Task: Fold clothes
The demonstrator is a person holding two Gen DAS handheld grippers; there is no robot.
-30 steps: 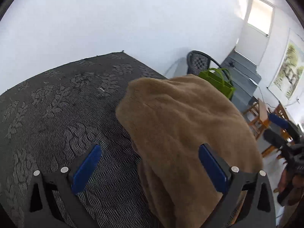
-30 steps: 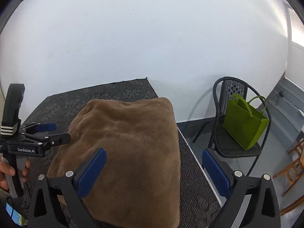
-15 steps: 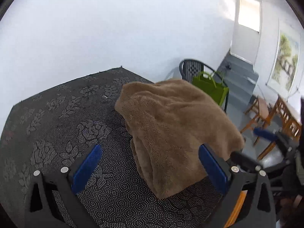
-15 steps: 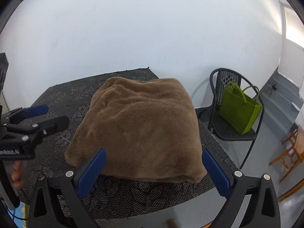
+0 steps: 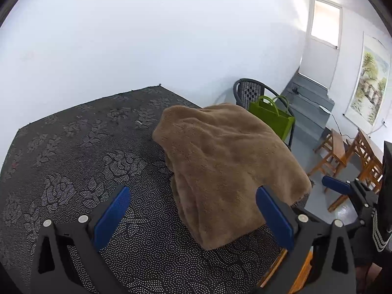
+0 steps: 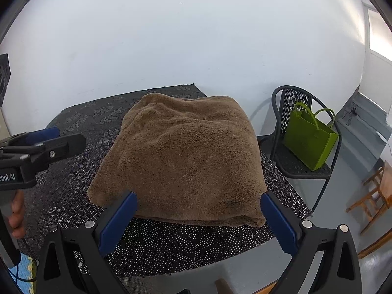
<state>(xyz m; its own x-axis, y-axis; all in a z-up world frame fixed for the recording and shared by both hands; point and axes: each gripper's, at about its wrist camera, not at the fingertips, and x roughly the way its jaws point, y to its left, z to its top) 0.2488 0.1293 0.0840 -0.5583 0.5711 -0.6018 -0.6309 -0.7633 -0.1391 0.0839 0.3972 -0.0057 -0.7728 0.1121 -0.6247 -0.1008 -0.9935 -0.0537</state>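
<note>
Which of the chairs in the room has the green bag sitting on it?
The black metal chair beside the table, by the white wall, holds the green bag. The wooden chairs farther off are brown and carry no bag.

A plain room in a home, set with everyday furniture.
White walls, a metal chair [image 6: 297,132] holding a green bag [image 6: 310,138], wooden stools [image 5: 334,147], a landscape painting [image 5: 371,85].

one folded brown garment [image 6: 181,156], one chair [image 6: 291,122] – one green bag [image 6: 308,137]
</note>
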